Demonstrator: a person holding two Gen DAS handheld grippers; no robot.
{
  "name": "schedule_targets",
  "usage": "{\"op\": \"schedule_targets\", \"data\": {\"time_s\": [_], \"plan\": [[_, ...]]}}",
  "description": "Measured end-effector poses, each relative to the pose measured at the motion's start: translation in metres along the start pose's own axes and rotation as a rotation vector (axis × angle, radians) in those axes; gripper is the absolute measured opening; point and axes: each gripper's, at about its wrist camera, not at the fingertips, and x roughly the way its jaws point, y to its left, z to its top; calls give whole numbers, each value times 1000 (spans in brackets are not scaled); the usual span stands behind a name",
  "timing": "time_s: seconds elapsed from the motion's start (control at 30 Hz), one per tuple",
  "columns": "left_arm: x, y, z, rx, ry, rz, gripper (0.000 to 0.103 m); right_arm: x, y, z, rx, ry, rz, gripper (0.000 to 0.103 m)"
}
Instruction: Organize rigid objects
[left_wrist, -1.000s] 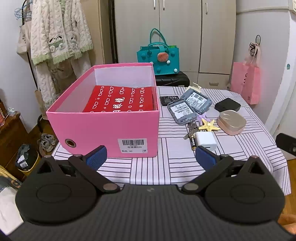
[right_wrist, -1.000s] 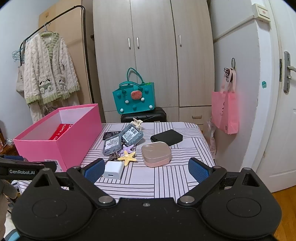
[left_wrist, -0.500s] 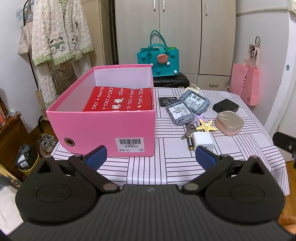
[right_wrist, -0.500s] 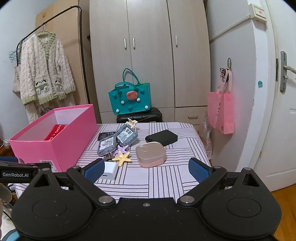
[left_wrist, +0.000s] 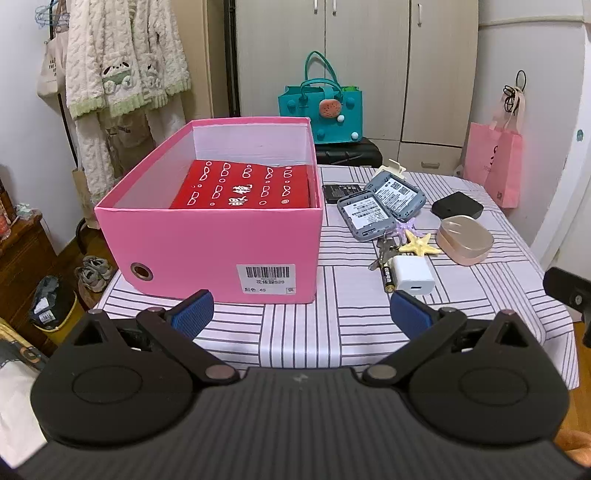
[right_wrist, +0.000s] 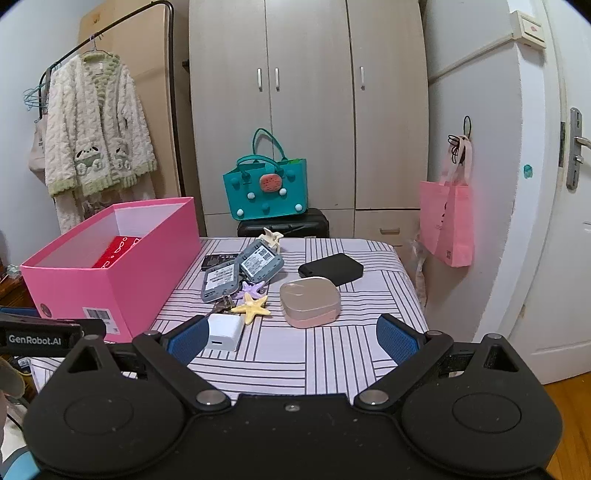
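Note:
A pink open box (left_wrist: 207, 243) (right_wrist: 122, 284) stands on the striped table's left half with a red patterned box (left_wrist: 243, 188) inside. To its right lie a white charger (left_wrist: 412, 273) (right_wrist: 223, 330), a battery (left_wrist: 386, 275), keys (left_wrist: 384, 249), a yellow starfish (left_wrist: 419, 243) (right_wrist: 253, 306), two grey devices (left_wrist: 380, 206) (right_wrist: 240, 271), a rose-gold case (left_wrist: 465, 240) (right_wrist: 308, 301) and a black case (left_wrist: 457, 209) (right_wrist: 330, 273). My left gripper (left_wrist: 301, 314) is open and empty at the table's near edge. My right gripper (right_wrist: 291, 338) is open and empty, in front of the charger.
A white hair clip (right_wrist: 270, 236) and a black card (left_wrist: 341, 192) lie at the table's back. Behind the table stands a teal bag (right_wrist: 266, 190) on a black case. A pink bag (right_wrist: 447, 221) hangs on the right wall. A robe (right_wrist: 98, 129) hangs at the left.
Both grippers have drawn back a little from the table, so the objects look slightly farther away. Both stay open and empty; nothing on the table has moved.

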Motion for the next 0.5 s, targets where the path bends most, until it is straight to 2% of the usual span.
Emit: {"op": "schedule_targets", "data": {"time_s": [0.5], "plan": [[4, 0, 3, 52, 3, -35, 103, 5, 4, 0, -4, 19, 7, 99]]}}
